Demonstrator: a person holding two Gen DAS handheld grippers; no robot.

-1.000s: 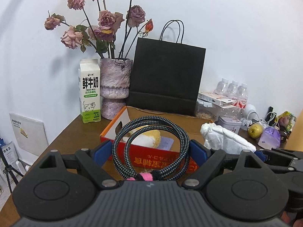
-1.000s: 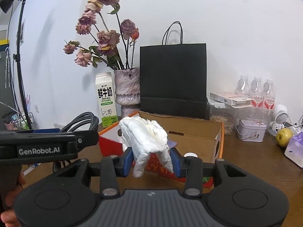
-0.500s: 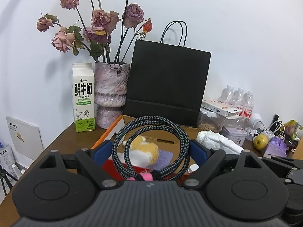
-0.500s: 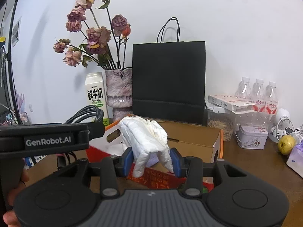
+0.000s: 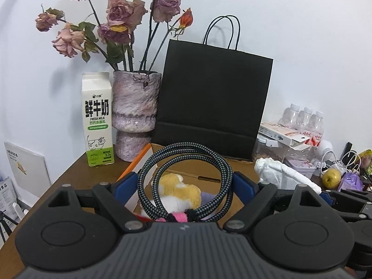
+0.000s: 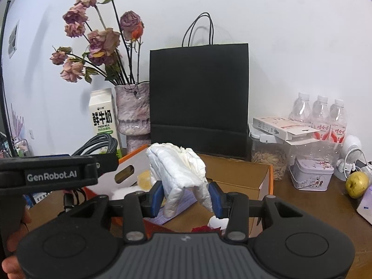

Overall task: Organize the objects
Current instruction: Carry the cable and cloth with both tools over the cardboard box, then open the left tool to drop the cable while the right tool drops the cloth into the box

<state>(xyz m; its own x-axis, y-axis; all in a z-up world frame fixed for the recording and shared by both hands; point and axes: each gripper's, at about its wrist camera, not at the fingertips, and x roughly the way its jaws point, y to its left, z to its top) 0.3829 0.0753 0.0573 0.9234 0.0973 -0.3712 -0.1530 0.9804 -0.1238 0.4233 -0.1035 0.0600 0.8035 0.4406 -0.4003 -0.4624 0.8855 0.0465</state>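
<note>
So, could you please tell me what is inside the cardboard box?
Inside the cardboard box lie a yellow-and-white plush toy, a purple sheet and a white cap; the held items cover the rest.

Both wrist cameras are sitting just behind their own fingers, looking forward and slightly down across the wooden table (image 5: 69, 176) toward the white wall. The left view is facing the open cardboard box (image 5: 148, 155) from close by; the right view is facing it from further right. Both are sharing the black paper bag (image 6: 198, 97), vase (image 5: 134, 114) and milk carton (image 6: 103, 118).
</note>
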